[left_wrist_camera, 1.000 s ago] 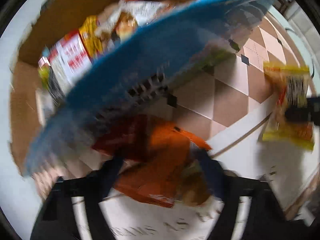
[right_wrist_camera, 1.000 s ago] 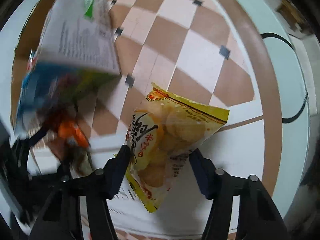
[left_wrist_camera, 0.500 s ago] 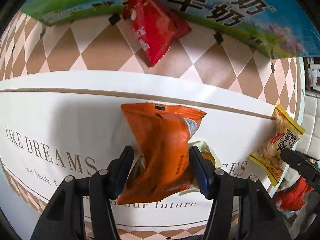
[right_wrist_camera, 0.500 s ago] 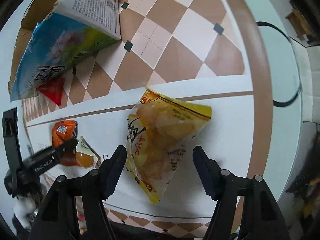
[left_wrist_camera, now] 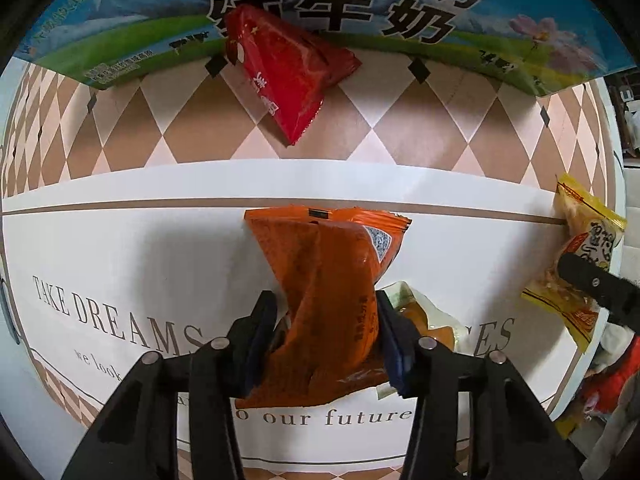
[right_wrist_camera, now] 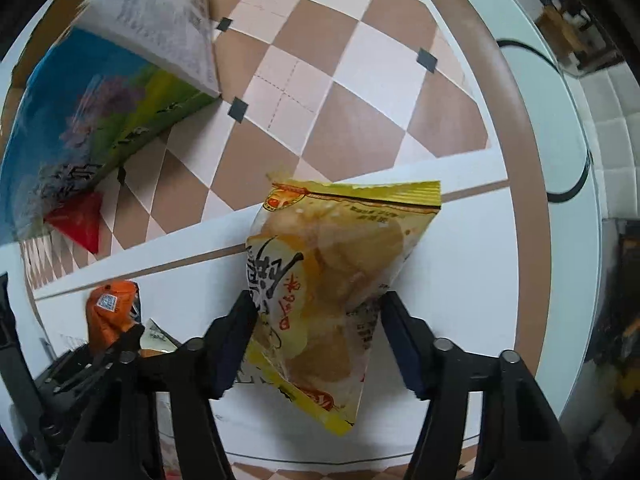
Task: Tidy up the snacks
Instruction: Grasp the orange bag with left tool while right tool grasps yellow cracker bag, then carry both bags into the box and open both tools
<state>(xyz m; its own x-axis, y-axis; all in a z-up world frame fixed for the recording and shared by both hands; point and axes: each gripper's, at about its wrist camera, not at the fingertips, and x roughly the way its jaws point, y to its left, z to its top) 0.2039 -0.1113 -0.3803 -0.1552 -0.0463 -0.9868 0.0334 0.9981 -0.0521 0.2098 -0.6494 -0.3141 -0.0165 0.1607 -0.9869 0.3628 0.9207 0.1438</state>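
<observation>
While the left gripper (left_wrist_camera: 326, 330) is squeezing an orange snack bag (left_wrist_camera: 328, 300), the right gripper (right_wrist_camera: 316, 342) is pinching a yellow chip bag (right_wrist_camera: 332, 280) over the table (right_wrist_camera: 472, 300).

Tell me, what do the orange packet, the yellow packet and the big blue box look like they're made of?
Orange packet: thin glossy plastic film, judging by its crinkles, sheen and crimped end seal. Yellow packet: similar film, partly clear, since round crisps show through. Blue box: probably printed cardboard, with flat stiff faces and a sharp folded edge.
</observation>
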